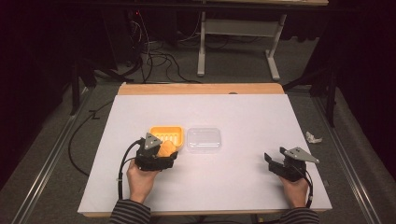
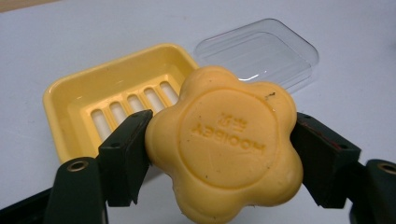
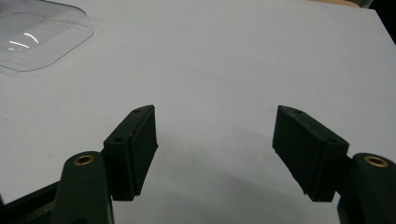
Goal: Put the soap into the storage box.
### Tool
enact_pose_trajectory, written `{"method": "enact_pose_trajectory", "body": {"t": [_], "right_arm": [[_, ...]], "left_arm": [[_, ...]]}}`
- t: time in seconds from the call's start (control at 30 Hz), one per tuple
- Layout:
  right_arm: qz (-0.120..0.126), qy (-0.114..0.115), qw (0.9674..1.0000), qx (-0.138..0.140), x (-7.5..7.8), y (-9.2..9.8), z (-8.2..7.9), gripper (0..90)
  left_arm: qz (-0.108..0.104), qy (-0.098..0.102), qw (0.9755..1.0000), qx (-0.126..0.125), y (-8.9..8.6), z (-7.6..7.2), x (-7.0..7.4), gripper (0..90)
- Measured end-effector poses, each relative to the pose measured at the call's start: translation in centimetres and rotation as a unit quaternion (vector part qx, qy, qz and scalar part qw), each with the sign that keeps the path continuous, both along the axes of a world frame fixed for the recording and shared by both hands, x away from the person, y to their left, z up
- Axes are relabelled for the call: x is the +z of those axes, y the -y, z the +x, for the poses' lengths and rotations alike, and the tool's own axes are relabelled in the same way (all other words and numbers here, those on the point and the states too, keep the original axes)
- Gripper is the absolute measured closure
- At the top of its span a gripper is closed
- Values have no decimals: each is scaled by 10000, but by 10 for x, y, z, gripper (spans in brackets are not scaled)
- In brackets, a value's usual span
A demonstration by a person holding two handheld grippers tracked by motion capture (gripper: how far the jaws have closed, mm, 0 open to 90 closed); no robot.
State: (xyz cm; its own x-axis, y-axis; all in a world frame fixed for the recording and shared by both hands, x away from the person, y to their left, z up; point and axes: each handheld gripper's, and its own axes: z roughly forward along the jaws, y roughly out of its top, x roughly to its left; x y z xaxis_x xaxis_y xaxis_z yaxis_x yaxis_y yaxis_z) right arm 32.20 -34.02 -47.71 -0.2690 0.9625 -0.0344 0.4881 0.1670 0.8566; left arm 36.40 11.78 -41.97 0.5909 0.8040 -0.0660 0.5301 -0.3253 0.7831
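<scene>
White sheeting covers the wooden-edged table (image 1: pixel 201 186), lit against a dark room where black cables trail over grey floor and the pale legs of a second table (image 1: pixel 201 51) stand at twelve o'clock.

At about eight o'clock on the sheet, your left hand (image 1: pixel 140 179) grips the left gripper (image 1: pixel 169 156). Its two black jaws are clamped on either side of a yellow-orange, flower-shaped bar of soap (image 2: pixel 226 144), stamped with raised lettering on its round face. In the left gripper view the bar is held clear of the sheet, in front of and partly overlapping the near right corner of a yellow rectangular plastic soap dish (image 2: pixel 70 100) with a slotted floor.

That dish (image 1: pixel 156 131) sits just left of the table's centre, at about one o'clock from your left gripper. Touching or just beside its right edge lies a clear rectangular plastic lid (image 1: pixel 204 139), flat on the sheet; the frames do not settle whether the two make contact.

At four o'clock on the table, your right hand (image 1: pixel 295 191) keeps the right gripper (image 1: pixel 271 163) low over bare white sheet. Its jaws stand wide apart with nothing between them, and a corner of the clear lid (image 3: pixel 35 39) lies at ten o'clock in the right gripper view.

Off the table at three o'clock, a crumpled white scrap (image 1: pixel 314 137) rests on the floor.
</scene>
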Motion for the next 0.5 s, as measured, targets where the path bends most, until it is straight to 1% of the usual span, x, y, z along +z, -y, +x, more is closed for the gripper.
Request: {"method": "enact_pose_trajectory", "body": {"t": [0.07,0.17,0.27,0.3,0.4,0.5], "right_arm": [[-4,-1,10000,2,0,0,0,312],[1,1,10000,2,0,0,0,312],[11,3,10000,-5,0,0,0,312],[15,-8,10000,-5,0,0,0,312],[14,8,10000,1,0,0,0,312],[5,8,10000,-7,0,0,0,312]], "left_arm": [[15,9,10000,22,-1,2,1,273],[-17,-7,10000,37,-2,5,4,273],[34,48,10000,60,-2,9,10,273],[4,81,9999,82,-2,10,12,273],[-102,98,9998,131,-4,13,15,273],[-62,91,9999,133,-3,16,17,273]]}}
